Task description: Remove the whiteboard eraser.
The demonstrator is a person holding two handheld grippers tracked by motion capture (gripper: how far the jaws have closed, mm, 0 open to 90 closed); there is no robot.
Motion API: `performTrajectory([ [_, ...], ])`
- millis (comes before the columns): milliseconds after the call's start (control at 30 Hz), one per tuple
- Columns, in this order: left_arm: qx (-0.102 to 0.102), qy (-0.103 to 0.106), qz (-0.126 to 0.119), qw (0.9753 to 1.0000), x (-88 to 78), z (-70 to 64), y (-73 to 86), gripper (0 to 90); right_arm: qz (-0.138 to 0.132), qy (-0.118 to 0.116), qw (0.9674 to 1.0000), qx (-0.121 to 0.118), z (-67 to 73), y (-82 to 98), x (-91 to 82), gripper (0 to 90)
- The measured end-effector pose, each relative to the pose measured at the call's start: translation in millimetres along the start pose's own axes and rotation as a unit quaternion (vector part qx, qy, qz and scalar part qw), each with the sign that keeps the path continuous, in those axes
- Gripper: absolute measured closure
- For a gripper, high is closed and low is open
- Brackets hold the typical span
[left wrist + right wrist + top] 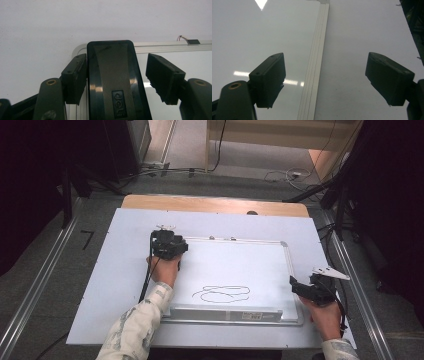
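Observation:
A black whiteboard eraser lies on the top left corner of the whiteboard. It sits between the jaws of my left gripper. The left pad touches its side, while a narrow gap separates the right pad from it. From above, the left gripper hangs over that corner. A black scribble is drawn on the board's lower middle. My right gripper hovers open by the board's right edge. Its jaws straddle the aluminium frame with nothing between them.
The whiteboard lies flat on a pale sheet that covers a wooden table. A metal tray runs along the board's near edge. A small clip sits on the top frame. Cables lie on the floor beyond.

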State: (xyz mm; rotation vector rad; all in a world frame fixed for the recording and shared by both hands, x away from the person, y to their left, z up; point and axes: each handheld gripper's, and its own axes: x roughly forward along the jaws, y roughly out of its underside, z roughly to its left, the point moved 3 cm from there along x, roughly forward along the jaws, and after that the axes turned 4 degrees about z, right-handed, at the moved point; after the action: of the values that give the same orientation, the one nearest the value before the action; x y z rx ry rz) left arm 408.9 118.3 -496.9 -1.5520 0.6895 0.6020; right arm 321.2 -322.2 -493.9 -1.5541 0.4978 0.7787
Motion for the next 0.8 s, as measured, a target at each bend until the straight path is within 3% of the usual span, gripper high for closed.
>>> performTrajectory([
  [333,0.003,-0.021,0.008,0.9997,4.9,-1.9,-0.8,39.6,-0.001,0.001,1.0,-0.002,0.6,-0.2,0.1,15.2],
  [800,0.01,-0.024,0.021,0.9994,9.3,-2.3,3.4,38.0,-0.002,0.002,1.0,-0.006,0.9,-0.3,0.0,15.2],
])
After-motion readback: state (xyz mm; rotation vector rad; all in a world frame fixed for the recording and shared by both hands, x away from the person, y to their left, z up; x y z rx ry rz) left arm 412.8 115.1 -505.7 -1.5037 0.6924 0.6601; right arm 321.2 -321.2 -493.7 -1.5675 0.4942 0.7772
